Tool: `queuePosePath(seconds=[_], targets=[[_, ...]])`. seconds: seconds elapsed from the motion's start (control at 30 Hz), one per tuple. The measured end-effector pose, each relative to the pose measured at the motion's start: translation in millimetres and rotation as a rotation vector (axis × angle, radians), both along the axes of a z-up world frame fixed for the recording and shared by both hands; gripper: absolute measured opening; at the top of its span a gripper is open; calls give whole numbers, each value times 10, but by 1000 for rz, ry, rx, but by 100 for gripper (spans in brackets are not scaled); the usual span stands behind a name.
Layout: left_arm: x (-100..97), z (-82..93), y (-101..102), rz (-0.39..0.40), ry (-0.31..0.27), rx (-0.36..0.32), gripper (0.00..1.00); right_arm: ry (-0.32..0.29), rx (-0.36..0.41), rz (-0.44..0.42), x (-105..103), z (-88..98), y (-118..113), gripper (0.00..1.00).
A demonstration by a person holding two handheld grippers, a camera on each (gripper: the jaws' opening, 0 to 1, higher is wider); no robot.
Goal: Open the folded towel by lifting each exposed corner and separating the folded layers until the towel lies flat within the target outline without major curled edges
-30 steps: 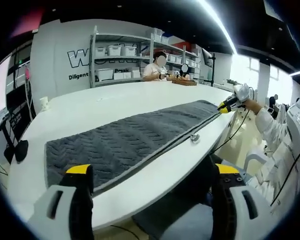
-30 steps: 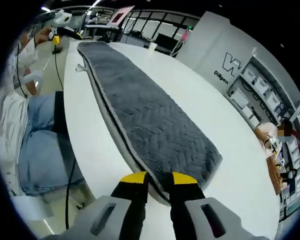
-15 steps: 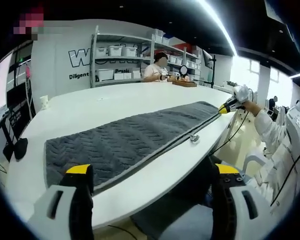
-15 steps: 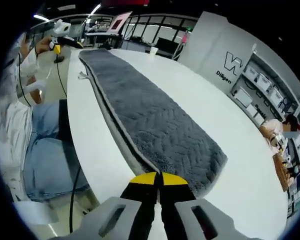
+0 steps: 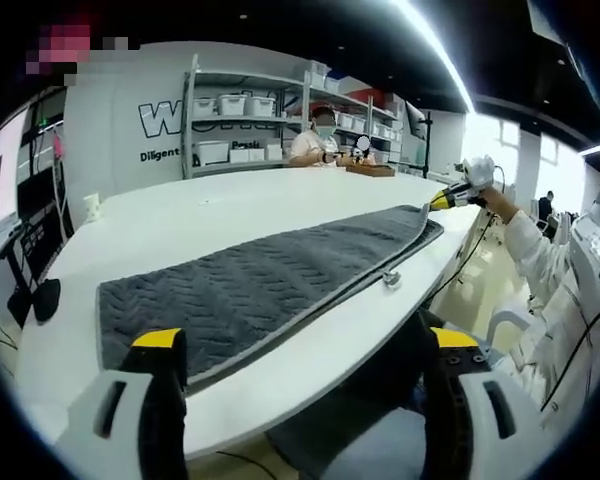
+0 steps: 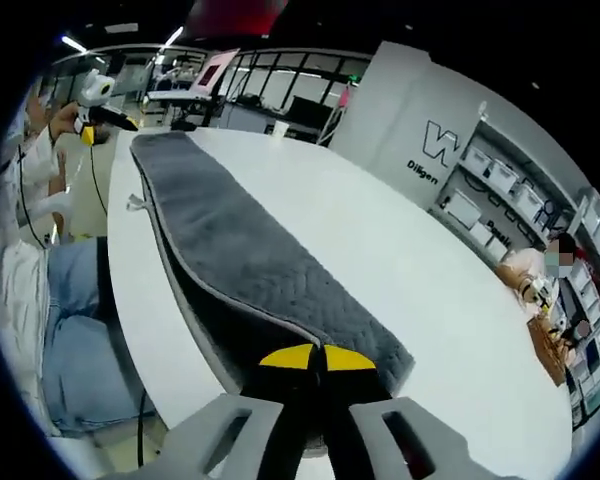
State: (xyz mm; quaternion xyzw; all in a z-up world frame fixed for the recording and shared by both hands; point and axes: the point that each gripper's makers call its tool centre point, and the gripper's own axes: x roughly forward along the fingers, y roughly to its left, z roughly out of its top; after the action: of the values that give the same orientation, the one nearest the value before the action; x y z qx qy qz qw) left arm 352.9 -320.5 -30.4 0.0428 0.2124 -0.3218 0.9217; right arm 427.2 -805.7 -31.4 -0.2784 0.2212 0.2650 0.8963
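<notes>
A grey towel [image 5: 270,285] is laid as a long folded strip along the near edge of the white bench [image 5: 180,215], a small hanging tab at its near side. In the right gripper view the right gripper [image 6: 316,358] is seen with its yellow-tipped fingers [image 6: 285,357] clenched on the top layer at one end corner of the towel [image 6: 250,270]; half a second ago the tips were closed at the edge with the strip flat, and a second ago they were apart astride the edge. The grasped layer is now raised, and a dark gap is visible beneath it along the near edge. In the left gripper view the same gripper [image 5: 447,199] is seen at the far end, held by a hand, with that corner lifted clear of the bench. The left gripper [image 5: 305,340] is held with fingers [image 5: 160,345] wide apart, grasping nothing, the near towel end just beyond one tip. Judgement: the top layer has been separated at one end only; unfolding has just begun, and the near corner is likely still to be taken.
</notes>
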Motion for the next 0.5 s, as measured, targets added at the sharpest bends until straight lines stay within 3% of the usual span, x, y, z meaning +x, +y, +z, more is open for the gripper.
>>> queuePosePath(seconds=[0.17, 0.5], targets=[[1, 2, 33, 6, -2, 1, 96, -22, 3, -17, 145, 92, 9, 0], [57, 17, 51, 5, -8, 10, 96, -76, -27, -77, 636, 276, -4, 0]])
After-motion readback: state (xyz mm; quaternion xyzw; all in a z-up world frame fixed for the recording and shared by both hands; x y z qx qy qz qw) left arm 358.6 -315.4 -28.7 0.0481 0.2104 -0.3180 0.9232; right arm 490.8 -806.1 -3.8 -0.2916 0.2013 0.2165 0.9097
